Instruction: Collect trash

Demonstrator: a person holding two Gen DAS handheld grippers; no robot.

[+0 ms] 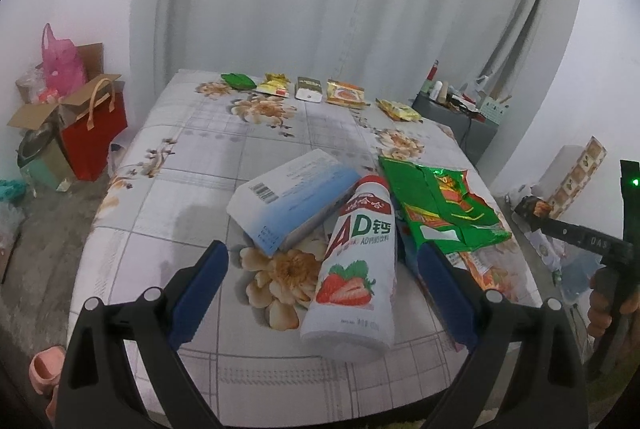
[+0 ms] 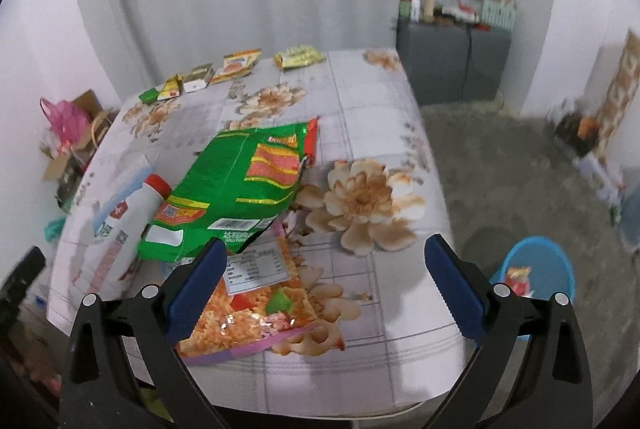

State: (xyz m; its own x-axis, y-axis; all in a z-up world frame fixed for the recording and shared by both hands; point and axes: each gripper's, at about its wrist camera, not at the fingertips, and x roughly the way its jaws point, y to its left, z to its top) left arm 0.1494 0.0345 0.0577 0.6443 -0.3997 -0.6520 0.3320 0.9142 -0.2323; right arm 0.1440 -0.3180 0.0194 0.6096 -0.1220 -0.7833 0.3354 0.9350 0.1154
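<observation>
Floral table (image 2: 380,101), right edge beside open carpet (image 2: 500,169).

Bottle (image 1: 352,269) left of snack bag (image 1: 440,205)

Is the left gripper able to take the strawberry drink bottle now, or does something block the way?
Probably yes. The left gripper is open, and the strawberry drink bottle lies on its side between the fingers, with nothing on top. The green snack bag lies close beside its right finger and might be caught too.
</observation>
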